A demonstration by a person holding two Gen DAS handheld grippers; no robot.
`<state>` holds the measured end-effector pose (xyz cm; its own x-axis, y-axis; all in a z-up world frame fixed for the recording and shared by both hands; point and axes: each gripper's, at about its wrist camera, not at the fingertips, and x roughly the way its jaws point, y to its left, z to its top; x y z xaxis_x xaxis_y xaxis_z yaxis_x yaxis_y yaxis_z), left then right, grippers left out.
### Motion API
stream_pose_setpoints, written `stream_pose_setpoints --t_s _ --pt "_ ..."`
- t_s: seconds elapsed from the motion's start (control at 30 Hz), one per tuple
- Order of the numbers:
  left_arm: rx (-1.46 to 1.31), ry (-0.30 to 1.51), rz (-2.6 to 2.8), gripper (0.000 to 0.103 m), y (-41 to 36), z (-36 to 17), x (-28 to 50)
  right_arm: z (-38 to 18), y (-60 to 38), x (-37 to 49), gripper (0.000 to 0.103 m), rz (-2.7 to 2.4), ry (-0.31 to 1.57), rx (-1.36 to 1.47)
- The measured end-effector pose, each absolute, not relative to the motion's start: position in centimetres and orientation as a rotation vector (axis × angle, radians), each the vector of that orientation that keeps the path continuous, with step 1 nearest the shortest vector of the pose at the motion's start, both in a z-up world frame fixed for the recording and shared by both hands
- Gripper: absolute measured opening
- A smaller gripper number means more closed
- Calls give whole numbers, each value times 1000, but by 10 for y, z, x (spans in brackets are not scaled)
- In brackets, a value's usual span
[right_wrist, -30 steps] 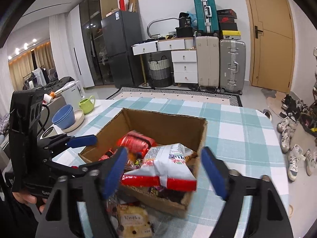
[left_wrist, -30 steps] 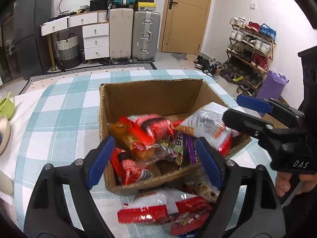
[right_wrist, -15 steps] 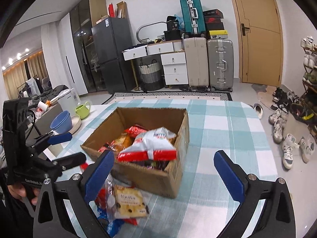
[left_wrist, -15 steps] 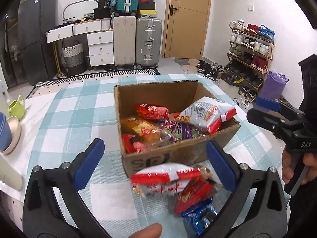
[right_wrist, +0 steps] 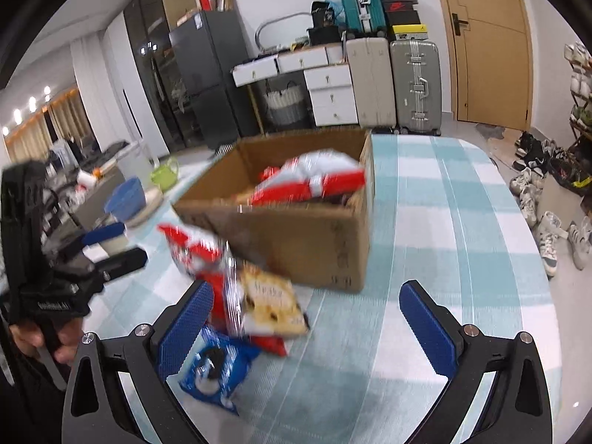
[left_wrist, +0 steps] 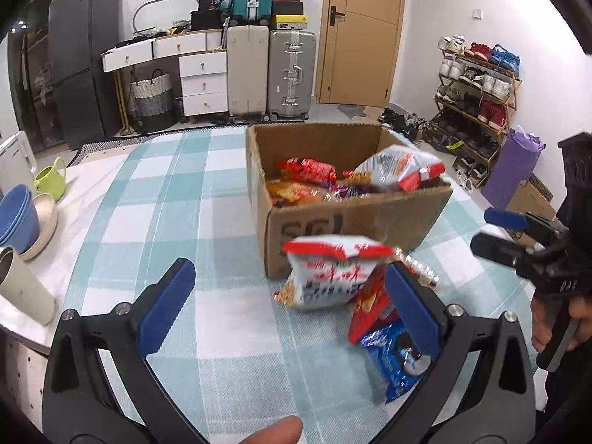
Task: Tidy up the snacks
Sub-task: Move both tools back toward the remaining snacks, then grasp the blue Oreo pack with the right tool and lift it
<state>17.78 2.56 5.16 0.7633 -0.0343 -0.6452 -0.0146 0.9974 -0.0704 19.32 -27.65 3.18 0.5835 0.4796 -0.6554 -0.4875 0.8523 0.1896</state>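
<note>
A cardboard box [left_wrist: 355, 218] [right_wrist: 314, 236] stands on the checked tablecloth, holding several snack packets, with a white-and-red bag [left_wrist: 401, 170] [right_wrist: 314, 181] on top. Loose snacks lie in front of it: a white-and-red packet [left_wrist: 329, 273], a red packet [left_wrist: 366, 309], a blue cookie packet [left_wrist: 392, 355] [right_wrist: 214, 366] and a beige biscuit packet [right_wrist: 270, 301]. My left gripper [left_wrist: 288, 303] is open and empty, left of the loose pile. My right gripper [right_wrist: 307, 318] is open and empty, to the pile's right. Each gripper shows in the other's view [left_wrist: 499, 233] [right_wrist: 111, 244].
Blue and beige bowls [left_wrist: 22, 218], a green cup [left_wrist: 51, 181] and a beige tumbler [left_wrist: 26, 288] stand along the table's left edge. Suitcases [left_wrist: 270, 70], drawers and a fridge stand behind; a shoe rack [left_wrist: 473, 96] is at the right.
Both grippers have pulled back from the box and sit lower and nearer the table's front. The left one has shifted left. The loose packets now lie between and beside the fingers.
</note>
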Motion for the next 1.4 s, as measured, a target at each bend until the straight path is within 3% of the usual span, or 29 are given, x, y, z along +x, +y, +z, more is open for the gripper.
stream_pose_setpoints --t_s 1.4 --pt "-74 861 55 102 34 -14 141 -45 -195 160 102 626 963 -109"
